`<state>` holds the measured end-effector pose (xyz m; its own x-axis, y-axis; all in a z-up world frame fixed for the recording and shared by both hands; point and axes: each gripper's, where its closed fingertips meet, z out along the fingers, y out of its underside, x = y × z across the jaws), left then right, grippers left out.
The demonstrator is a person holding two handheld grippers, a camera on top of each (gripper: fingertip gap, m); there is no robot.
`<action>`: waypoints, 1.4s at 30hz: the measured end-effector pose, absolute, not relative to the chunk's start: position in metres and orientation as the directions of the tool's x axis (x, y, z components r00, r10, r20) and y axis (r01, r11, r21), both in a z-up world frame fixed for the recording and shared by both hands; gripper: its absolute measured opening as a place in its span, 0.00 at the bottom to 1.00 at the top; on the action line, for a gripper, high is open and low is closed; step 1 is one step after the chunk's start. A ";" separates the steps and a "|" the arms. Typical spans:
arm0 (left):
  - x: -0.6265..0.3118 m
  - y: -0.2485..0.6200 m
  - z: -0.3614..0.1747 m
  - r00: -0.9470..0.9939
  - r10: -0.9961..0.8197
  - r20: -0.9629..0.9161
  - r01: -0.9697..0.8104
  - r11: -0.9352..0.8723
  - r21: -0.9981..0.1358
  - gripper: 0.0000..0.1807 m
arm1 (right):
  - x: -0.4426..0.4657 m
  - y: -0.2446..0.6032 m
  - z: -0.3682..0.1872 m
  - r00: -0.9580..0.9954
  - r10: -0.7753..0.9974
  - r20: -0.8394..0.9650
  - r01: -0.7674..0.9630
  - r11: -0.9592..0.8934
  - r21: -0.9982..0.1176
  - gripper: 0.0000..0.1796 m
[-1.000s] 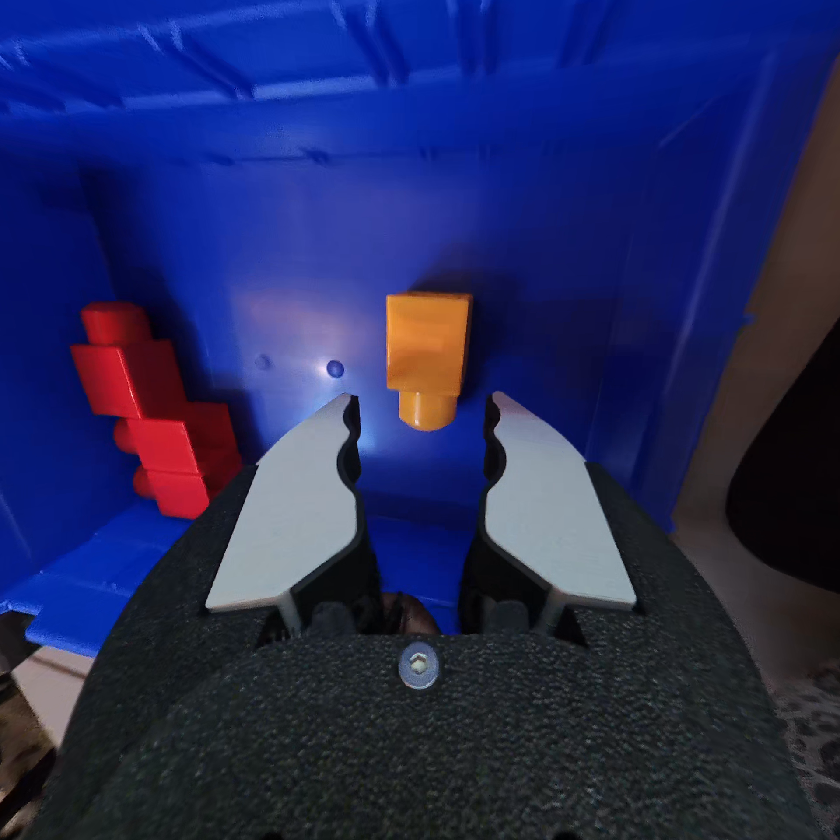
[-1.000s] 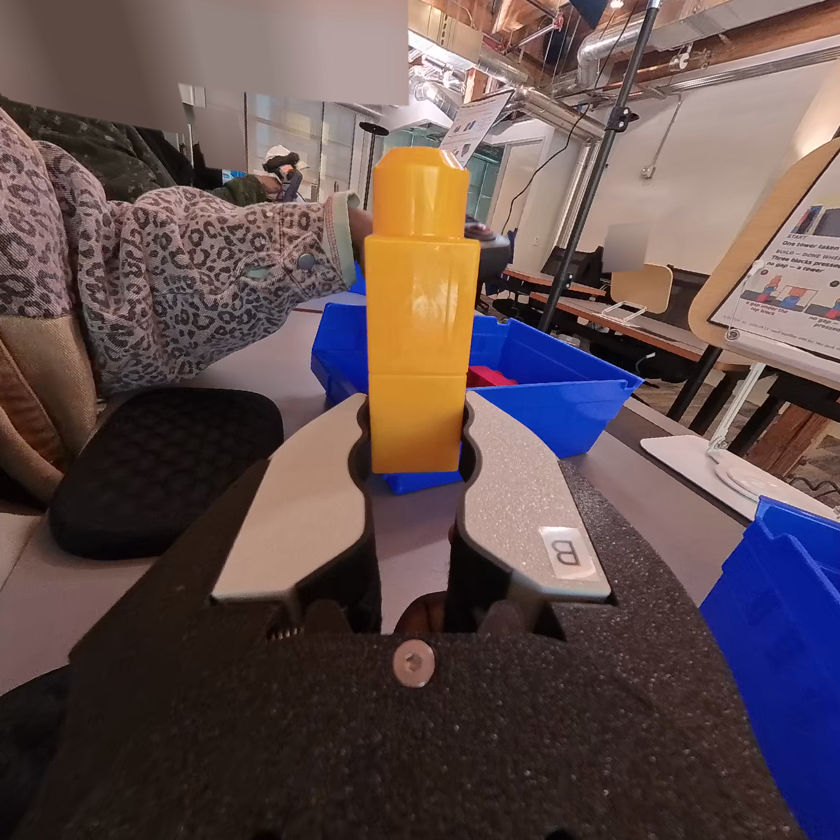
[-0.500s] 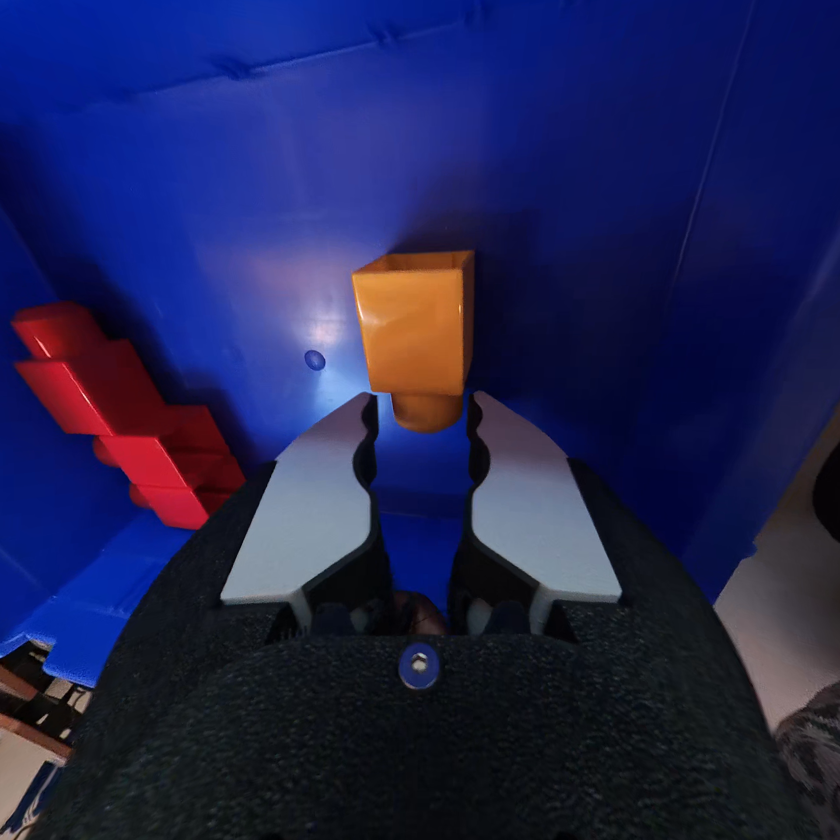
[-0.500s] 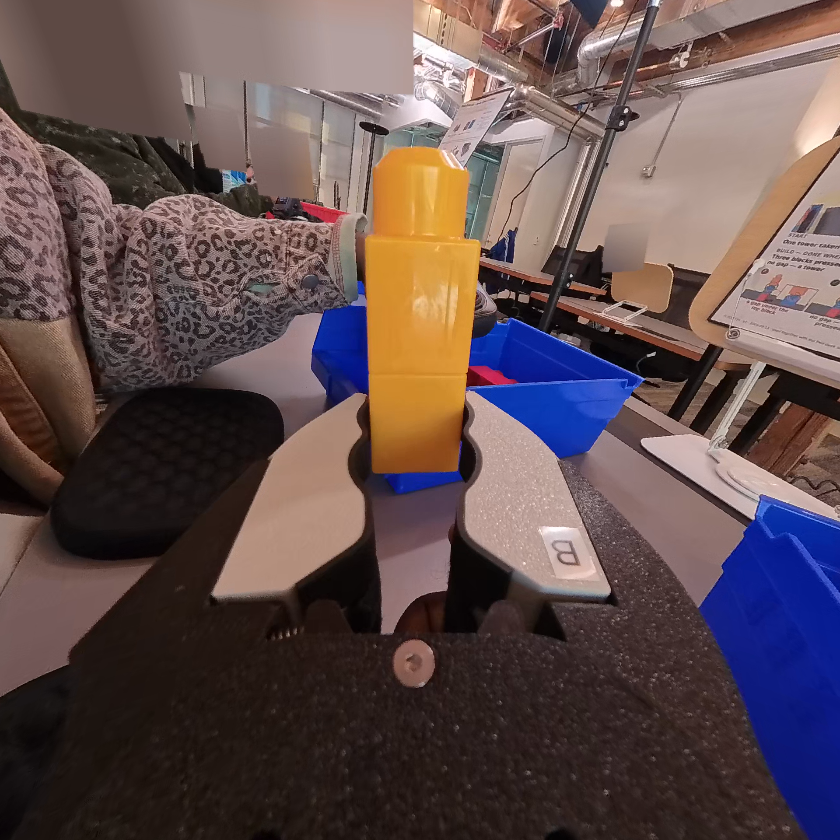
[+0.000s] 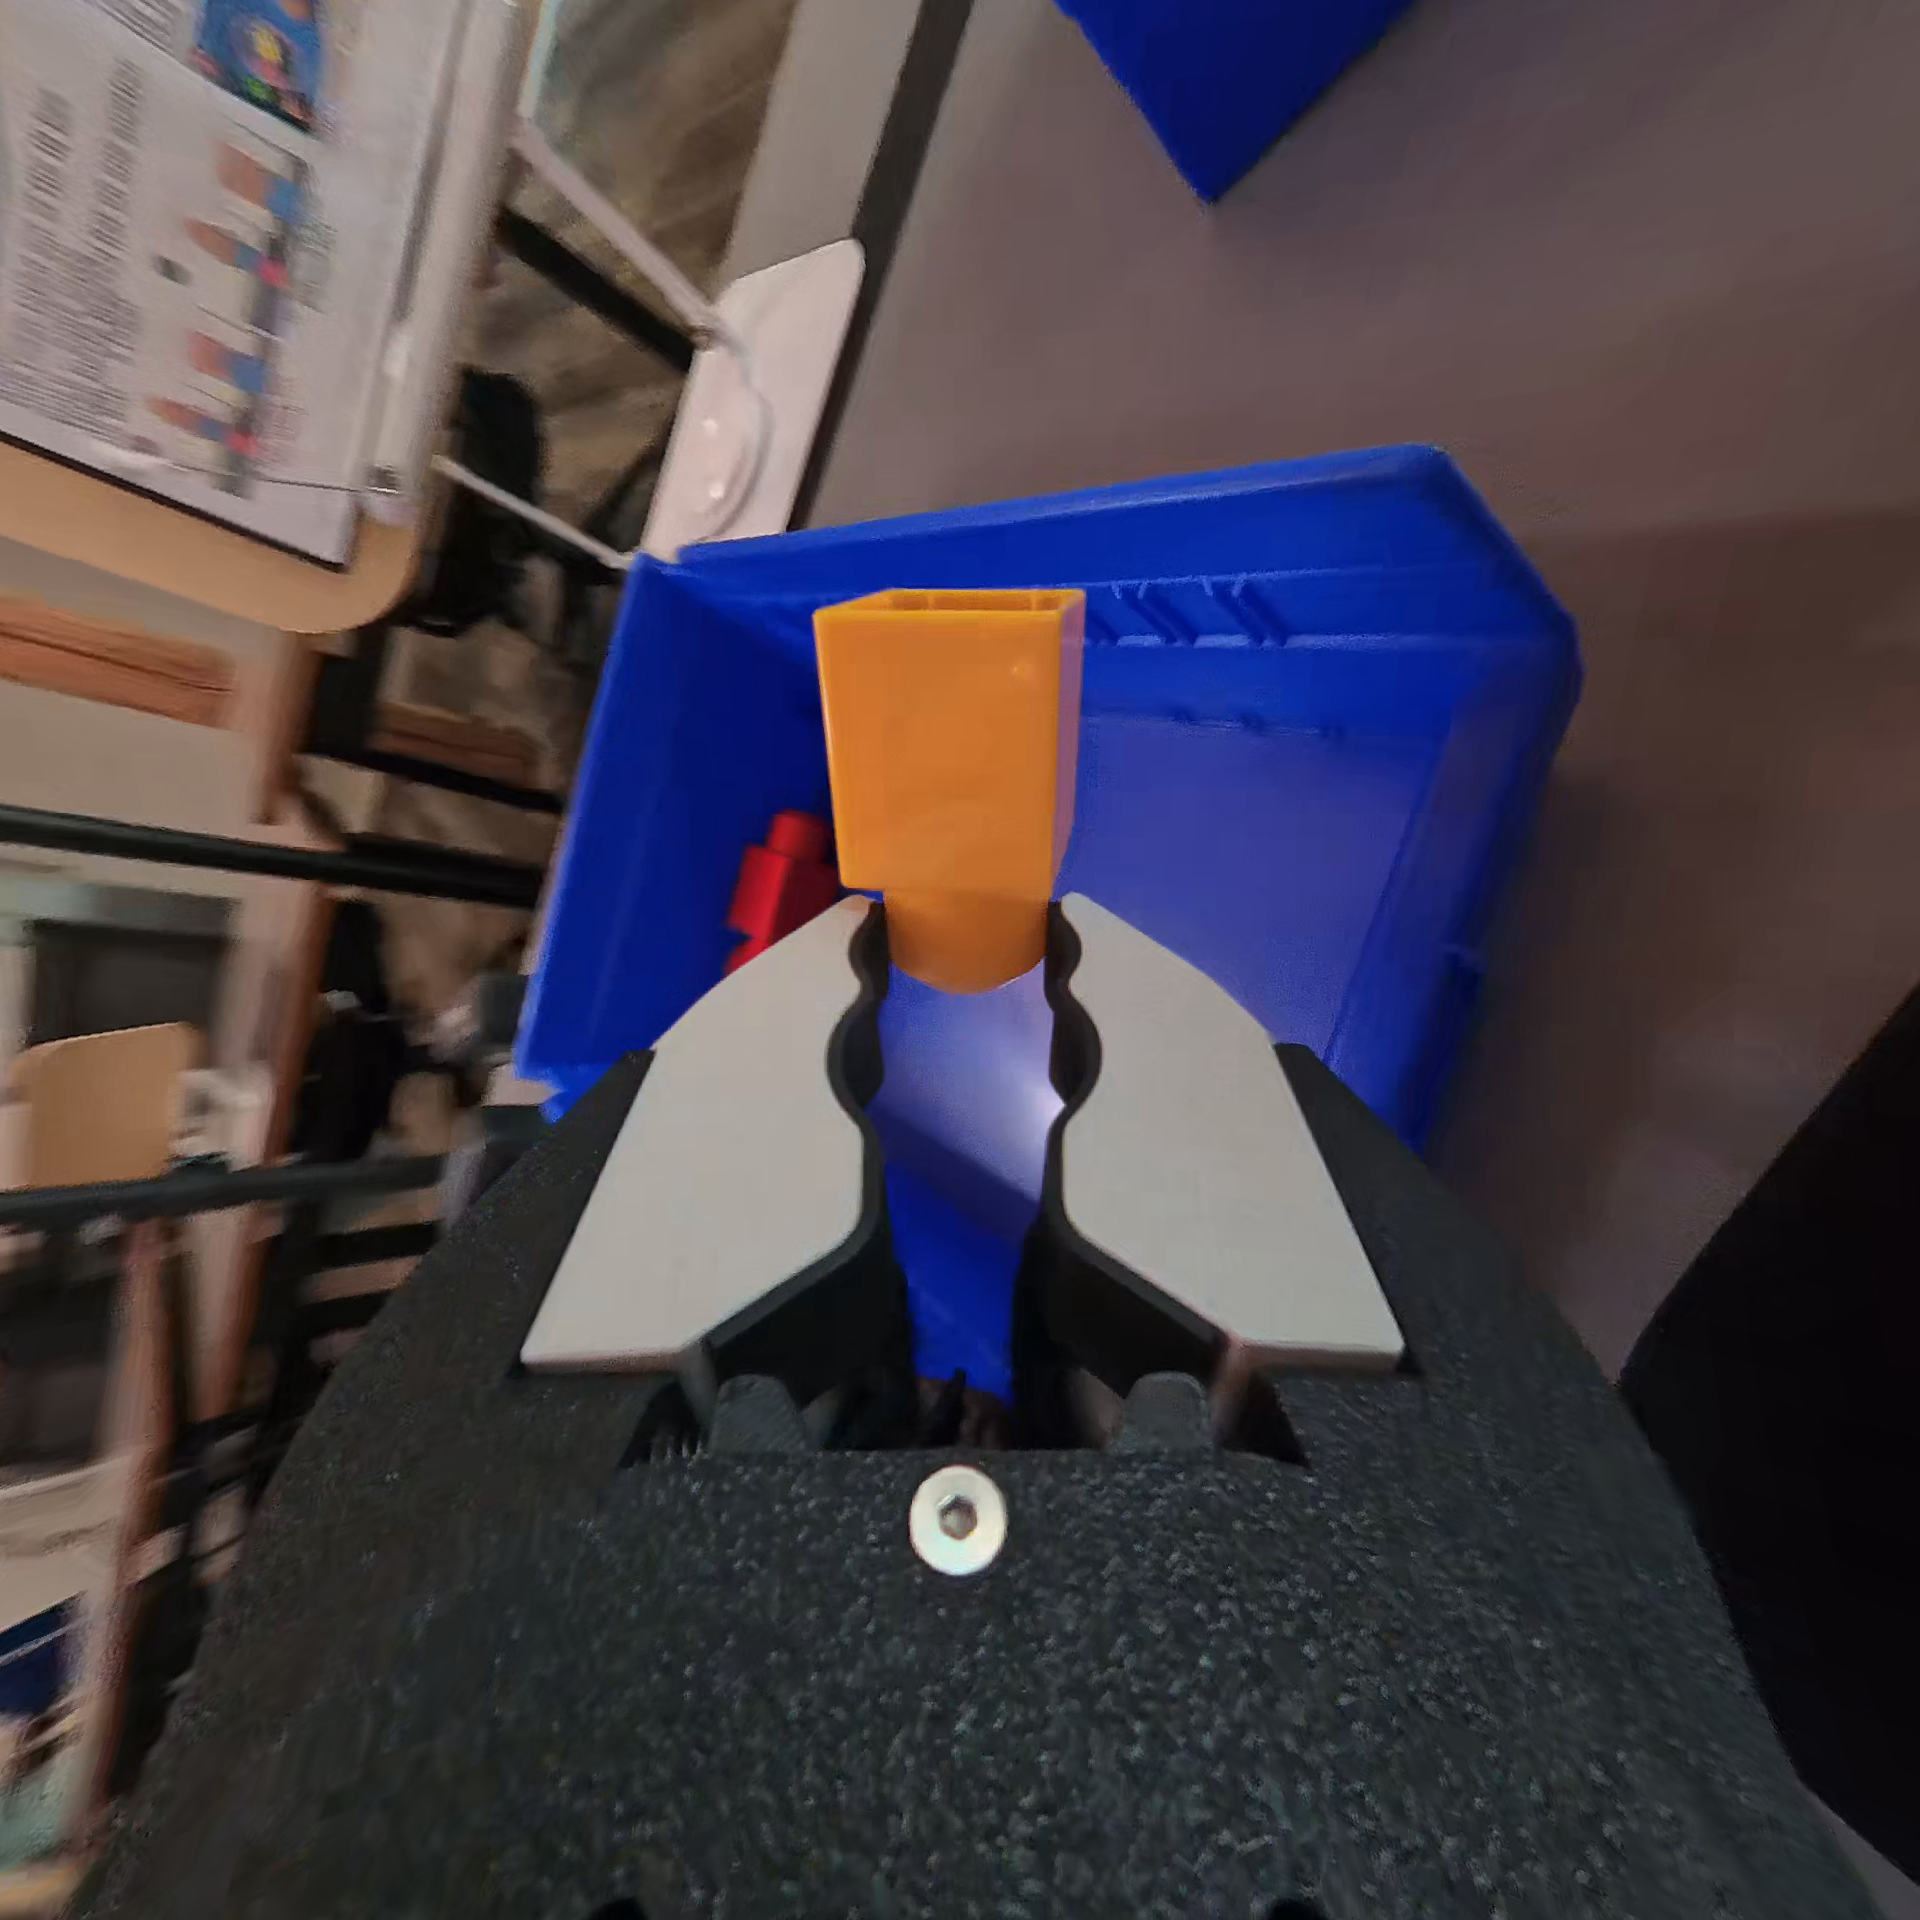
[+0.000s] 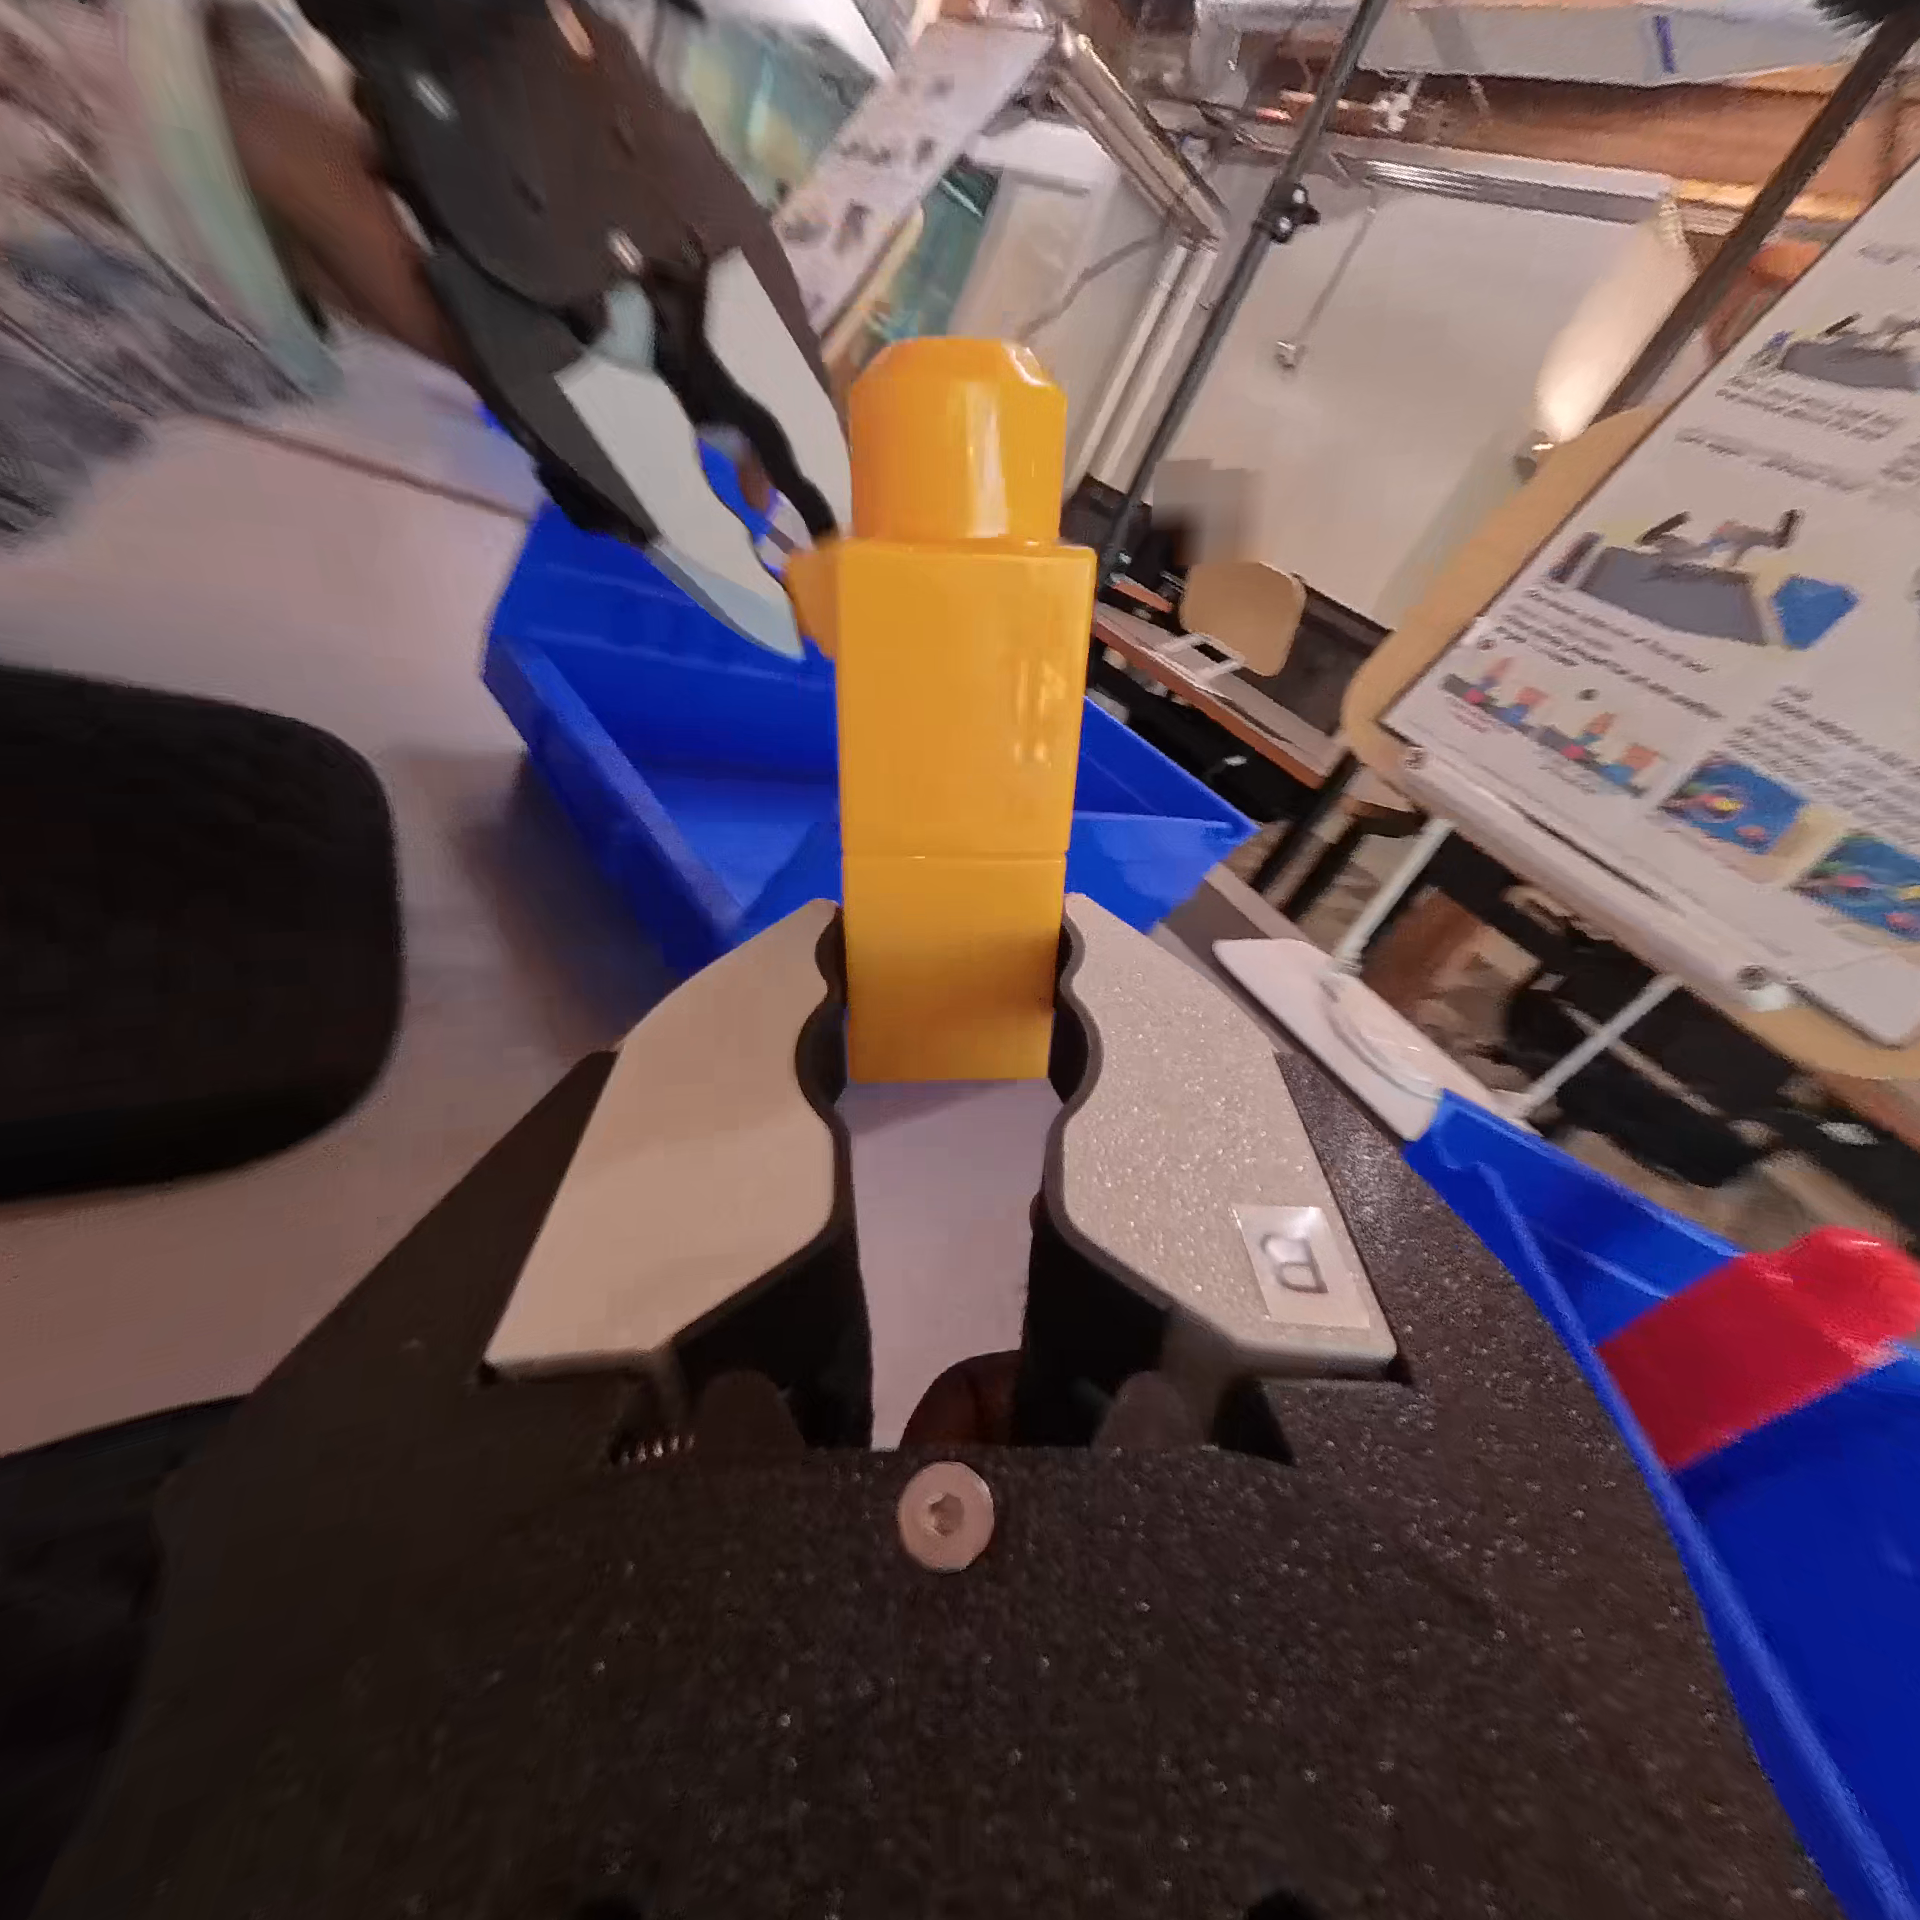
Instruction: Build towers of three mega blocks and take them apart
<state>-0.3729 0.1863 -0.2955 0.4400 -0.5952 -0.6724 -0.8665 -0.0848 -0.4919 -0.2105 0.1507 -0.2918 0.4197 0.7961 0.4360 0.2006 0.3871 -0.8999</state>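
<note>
My left gripper (image 5: 961,940) is shut on the stud of a single orange block (image 5: 945,748) and holds it in the air above a blue bin (image 5: 1351,790), open bottom pointing away. Red blocks (image 5: 784,883) lie in that bin, partly hidden behind the orange block. My right gripper (image 6: 951,956) is shut on the bottom block of a two-block orange stack (image 6: 956,707), held upright with its stud on top. In the right wrist view the left gripper (image 6: 727,540) comes in from the upper left, close beside the stack, its block mostly hidden behind it.
A second blue bin (image 6: 1766,1507) with a red block (image 6: 1756,1340) sits at the right. A black pad (image 6: 177,925) lies on the grey table at the left. An instruction board (image 6: 1704,644) on a stand is at the right. Another blue bin corner (image 5: 1226,83) lies farther off.
My left gripper closed on the orange block's stud, lifted it out of the bin and carried it up next to the stack. My right gripper tilted a little with its stack.
</note>
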 end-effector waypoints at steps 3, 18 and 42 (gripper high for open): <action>-0.368 0.173 -0.292 0.281 -0.453 -0.846 -0.957 -0.066 -0.283 0.16 | -0.211 0.159 -0.301 0.424 0.670 0.610 0.393 0.470 -0.790 0.20; -0.309 0.138 -0.305 -0.057 -0.489 -0.871 -0.998 0.034 0.046 0.16 | -0.211 0.174 -0.334 0.202 0.396 0.896 0.778 0.490 -0.392 0.20; -0.303 0.129 -0.331 -0.085 -0.618 -0.781 -0.996 0.034 0.082 0.16 | -0.218 0.160 -0.368 0.071 0.569 0.819 0.786 0.474 -0.397 0.20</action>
<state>-0.3034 0.1287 -0.3312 -0.0850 -0.6183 -0.7814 -0.9961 0.0339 0.0815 -0.2180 0.1605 -0.3683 0.0708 0.5694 0.8190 0.7859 0.4738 -0.3974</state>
